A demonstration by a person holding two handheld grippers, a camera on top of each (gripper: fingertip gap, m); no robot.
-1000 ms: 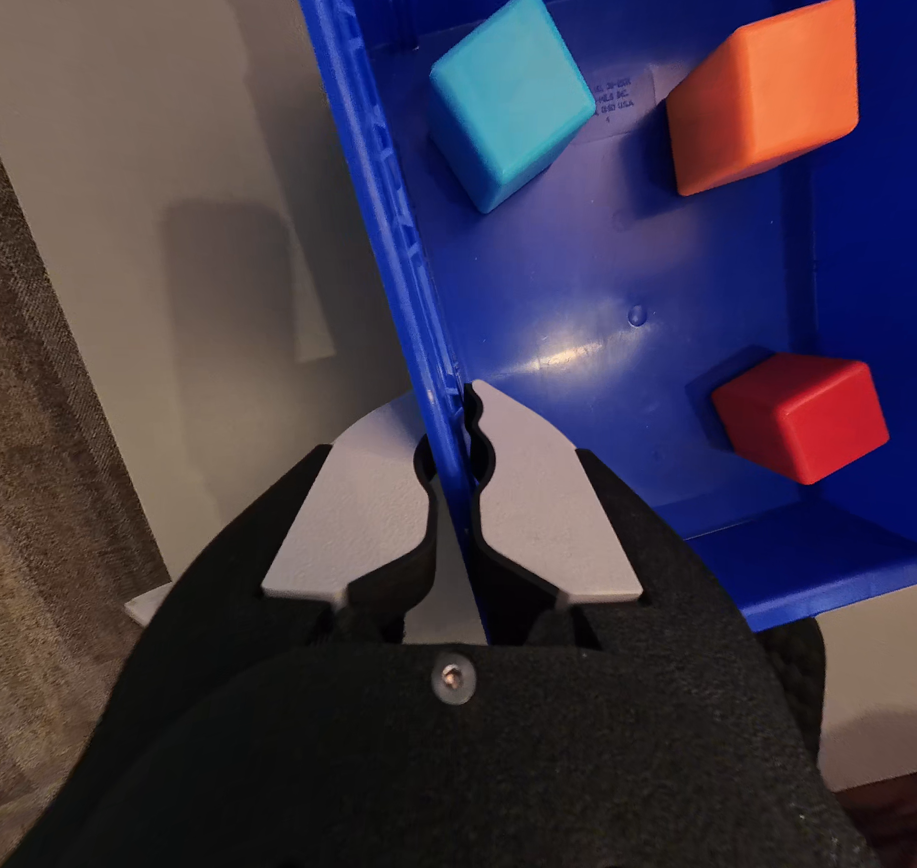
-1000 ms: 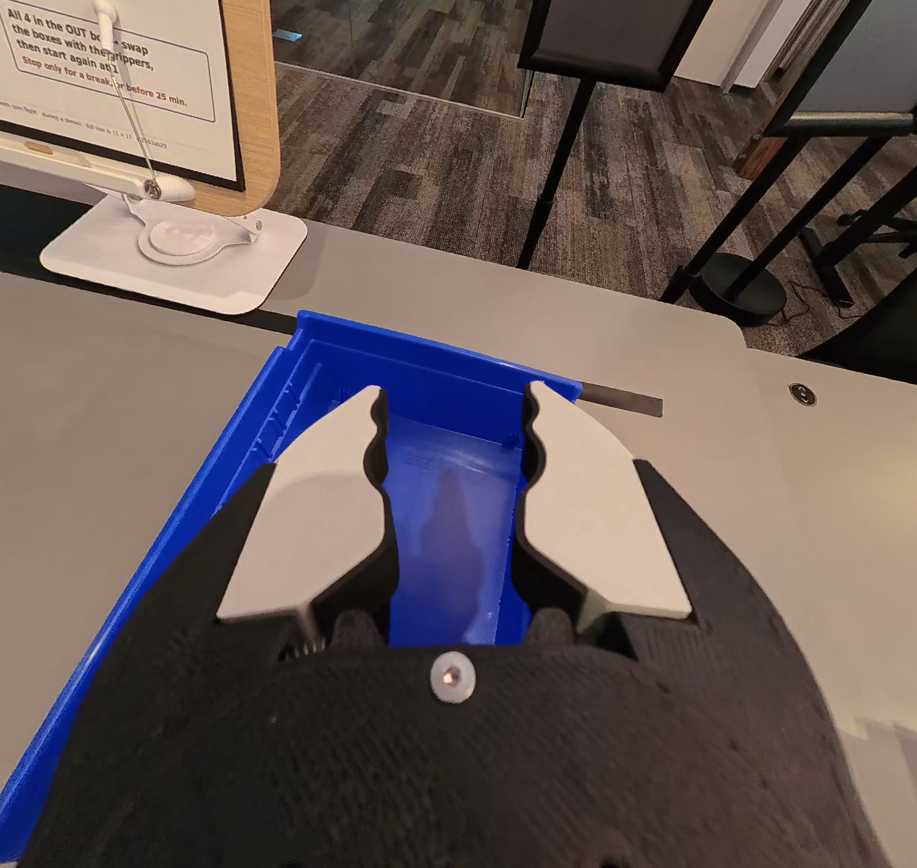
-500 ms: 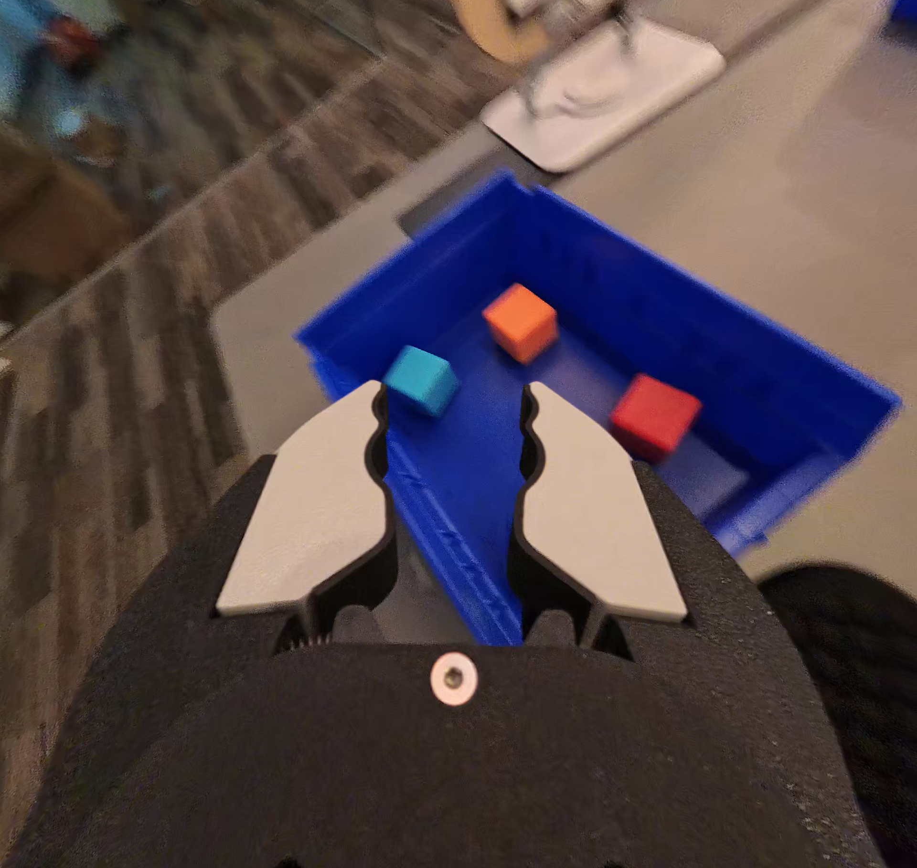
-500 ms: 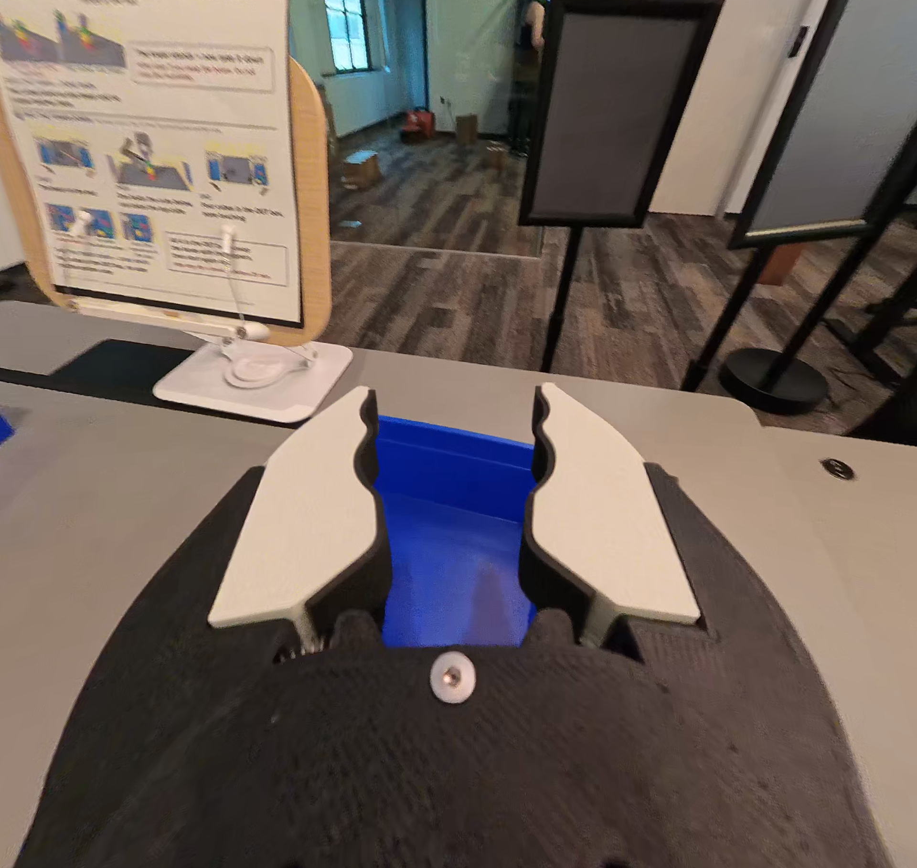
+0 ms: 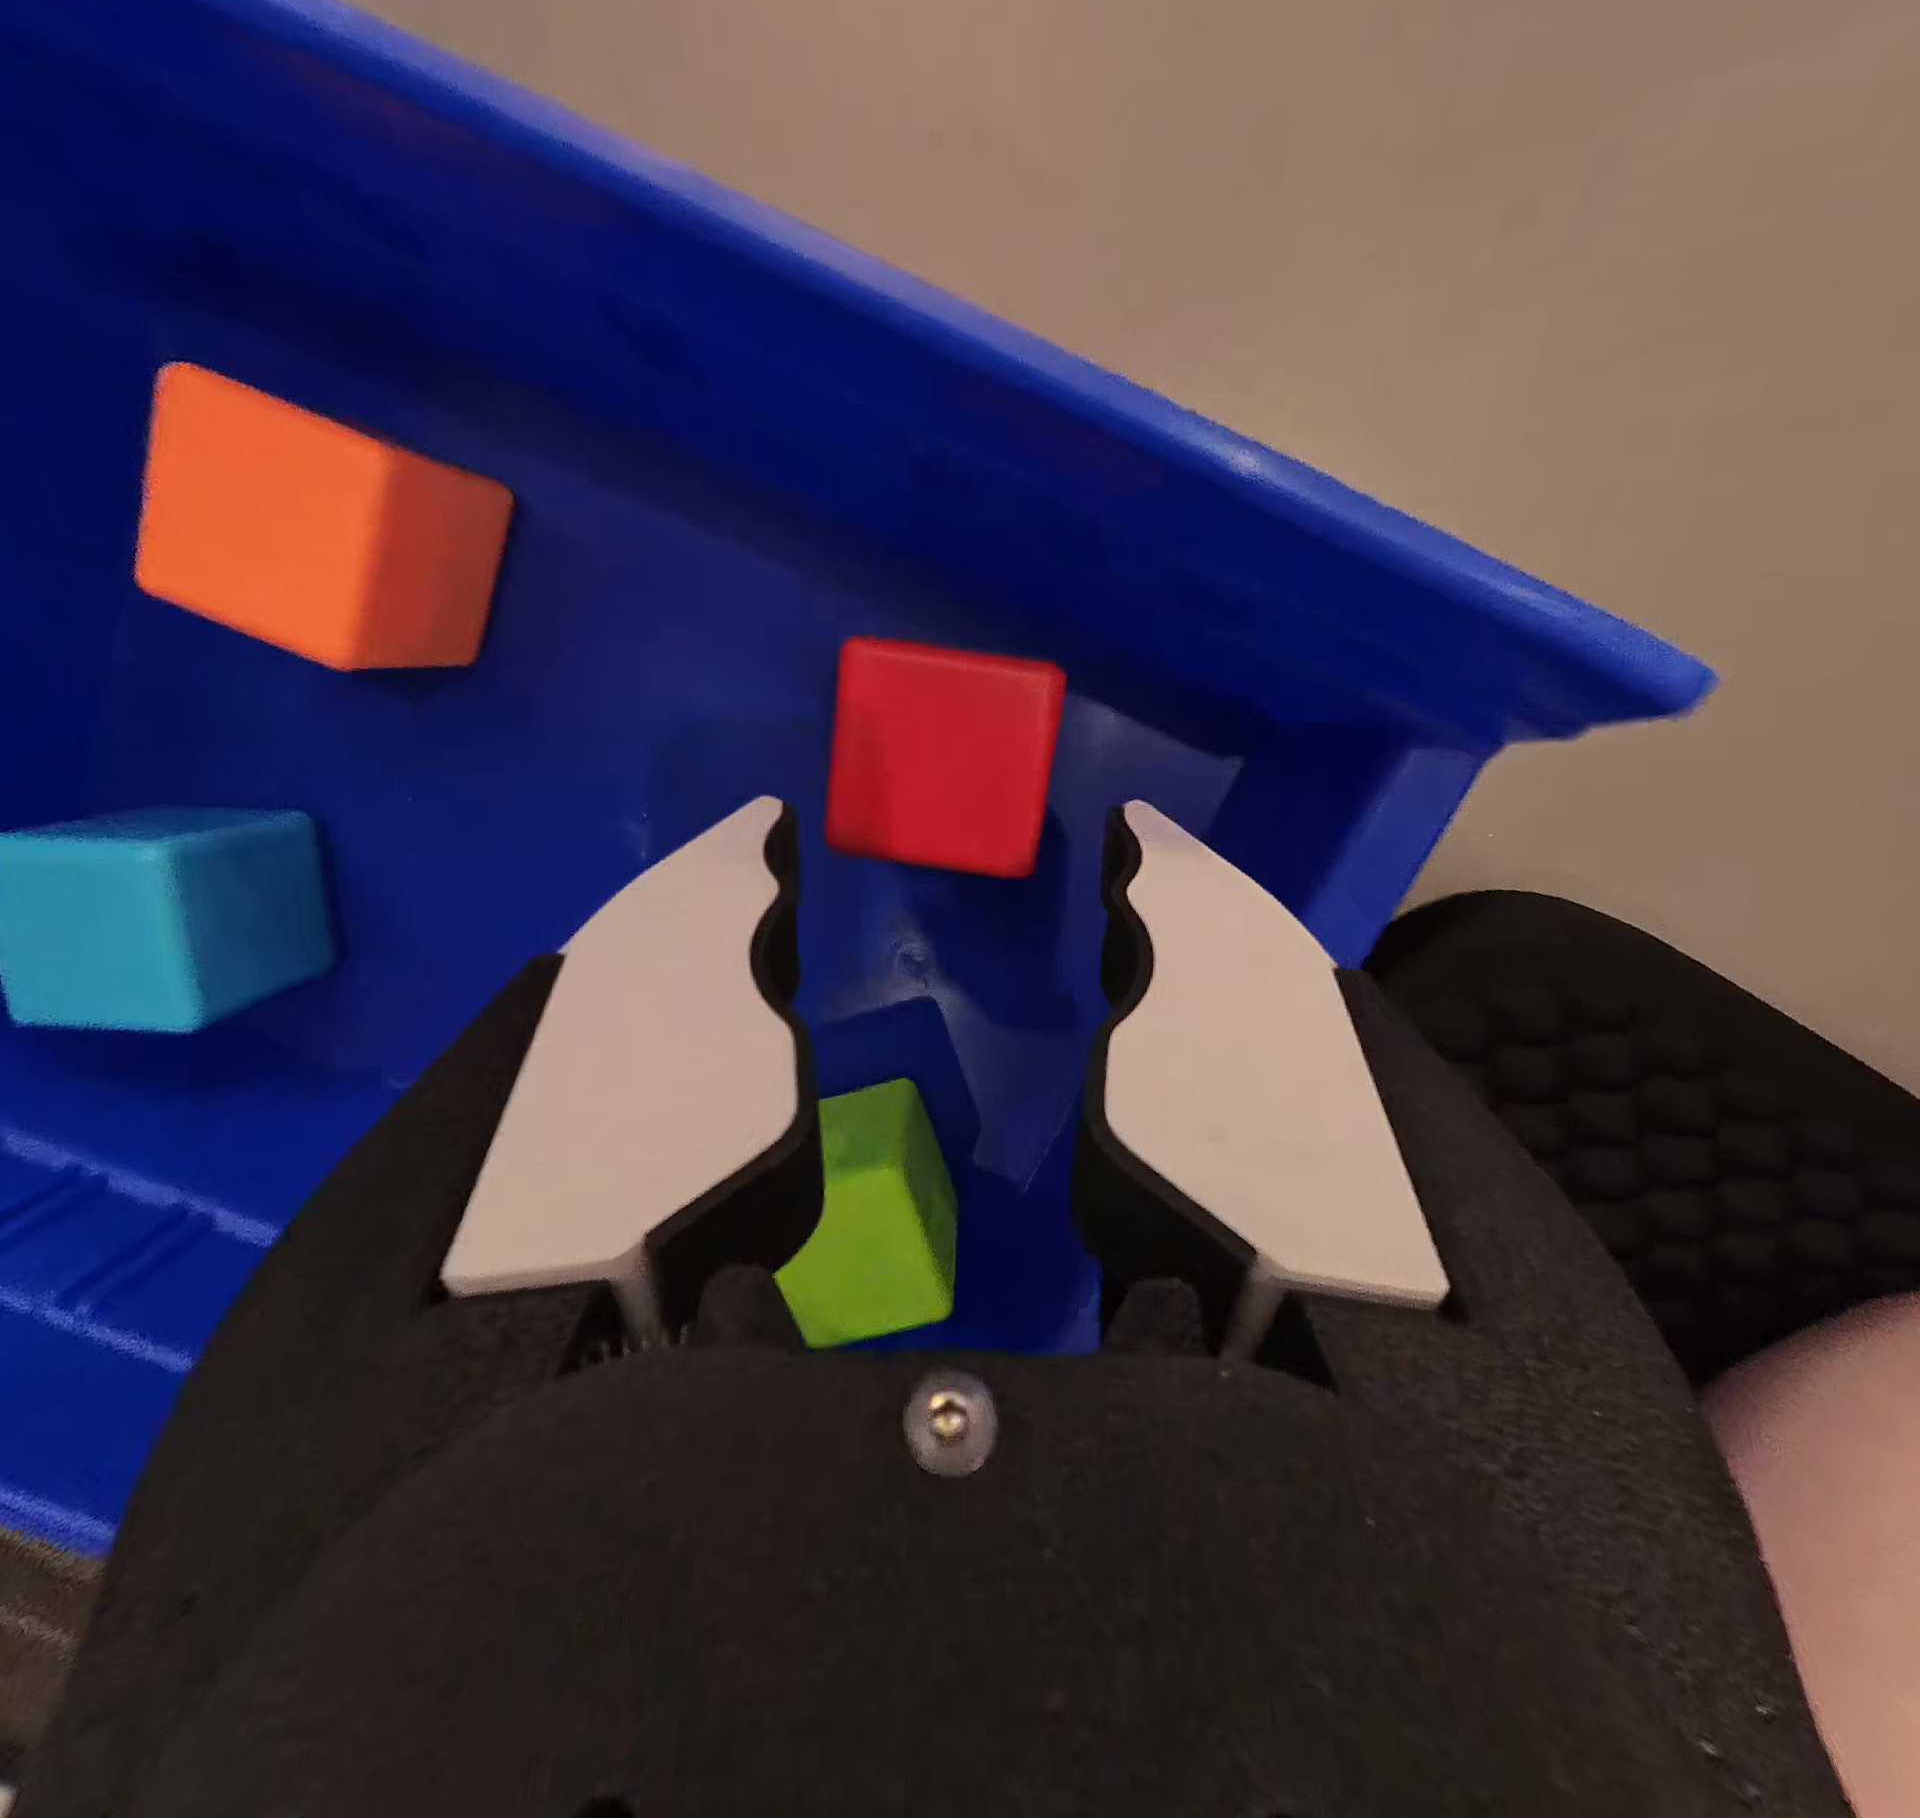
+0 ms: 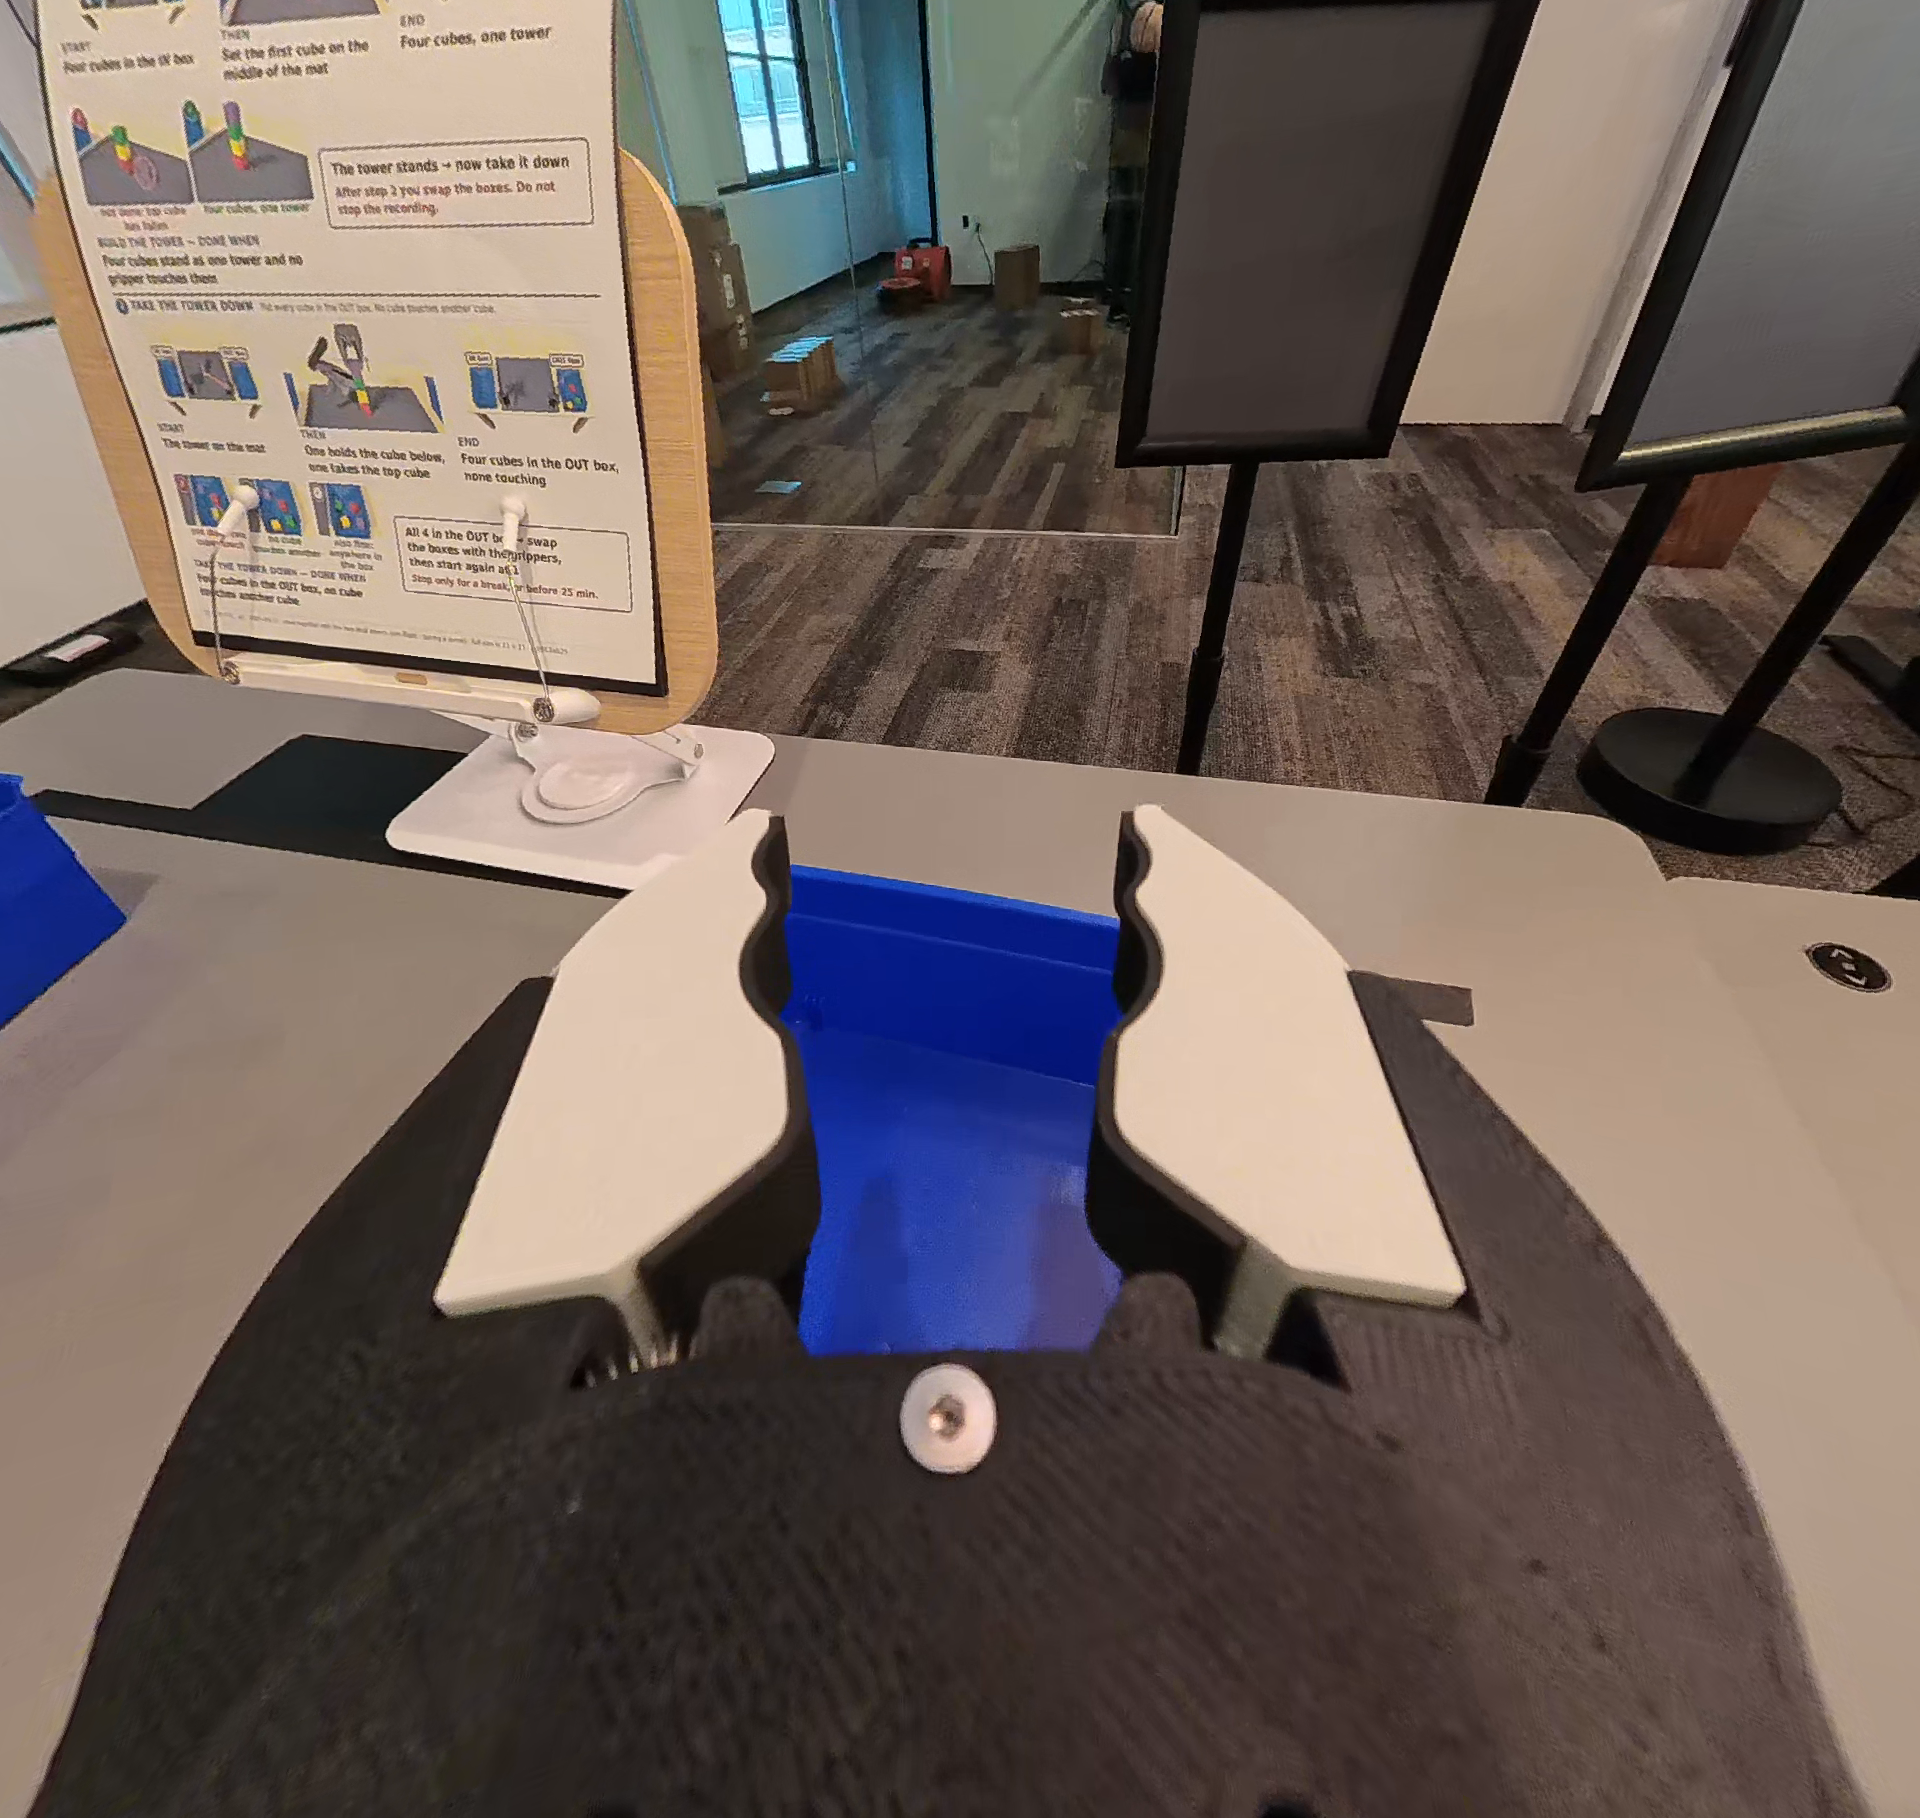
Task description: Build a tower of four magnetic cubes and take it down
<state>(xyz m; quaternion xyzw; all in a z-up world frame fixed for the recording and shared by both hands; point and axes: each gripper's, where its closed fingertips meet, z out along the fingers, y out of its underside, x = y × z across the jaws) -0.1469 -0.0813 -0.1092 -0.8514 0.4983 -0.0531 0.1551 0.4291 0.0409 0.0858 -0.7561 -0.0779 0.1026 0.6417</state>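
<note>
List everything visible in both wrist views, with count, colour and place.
bin with cubes: one, blue, under the left tool
orange cube: one, far left in that bin
teal cube: one, left, nearer than the orange
red cube: one, just beyond the tool tips
green cube: one, between the fingers, not gripped
second bin: one, blue, under the right tool
instruction board: one, white on a wooden stand, far left
table: one, grey
sign stands: two, black, on the floor
left tool: open
right tool: open
</note>
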